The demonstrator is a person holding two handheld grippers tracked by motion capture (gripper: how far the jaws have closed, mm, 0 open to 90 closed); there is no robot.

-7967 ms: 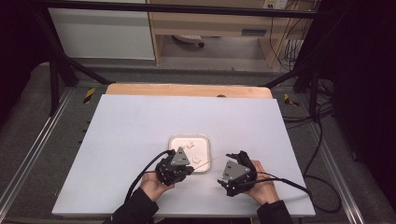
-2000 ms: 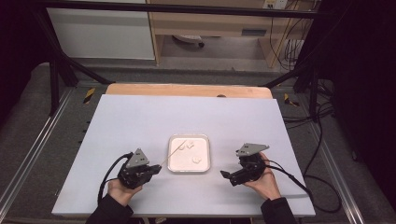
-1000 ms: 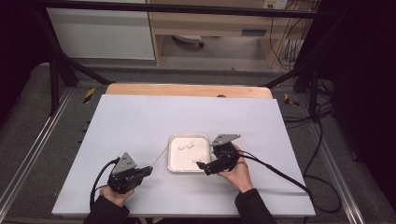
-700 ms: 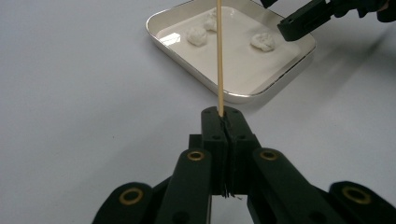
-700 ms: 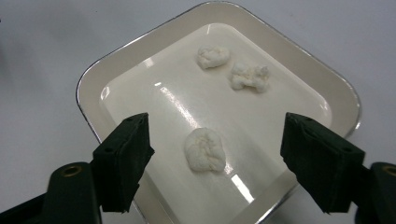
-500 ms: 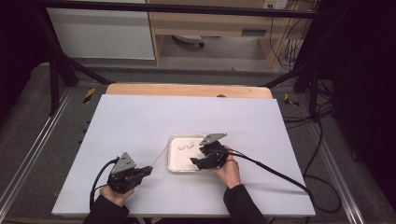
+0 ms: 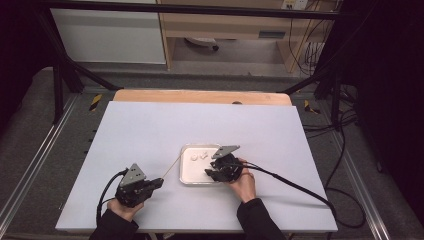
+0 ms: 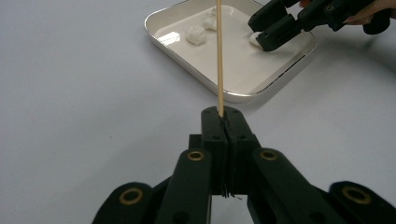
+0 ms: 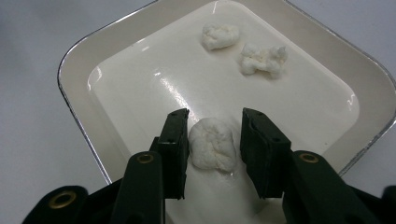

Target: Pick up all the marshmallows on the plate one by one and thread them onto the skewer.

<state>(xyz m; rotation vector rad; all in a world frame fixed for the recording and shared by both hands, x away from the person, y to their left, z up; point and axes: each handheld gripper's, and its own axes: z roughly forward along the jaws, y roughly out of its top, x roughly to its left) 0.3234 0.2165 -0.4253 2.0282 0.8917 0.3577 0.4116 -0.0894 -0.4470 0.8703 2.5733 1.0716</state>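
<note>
My left gripper [image 7: 159, 183] rests at the table's front left, shut on a thin wooden skewer [image 7: 172, 167] that points toward a white tray [image 7: 186, 176]. In the left gripper view the skewer [image 8: 219, 56] rises straight from the closed jaws [image 8: 223, 114]. My right gripper [image 9: 215, 133] reaches into the tray [image 9: 79, 126] with a white soft lump [image 9: 212, 149] between its jaws. They have just been closing: one pad touches the lump, and a thin gap remains at the other. Two more lumps [image 9: 219, 35] [image 9: 262, 58] lie farther back.
The white table top [image 7: 150, 130] spreads wide around the tray. A wooden strip [image 7: 200, 96] runs along its far edge. The right gripper's cable [image 7: 290, 181] trails off to the right across the table.
My right gripper moved left over the tray, sank into it, and its jaws narrowed around a white lump. The left gripper with the skewer stayed put.
</note>
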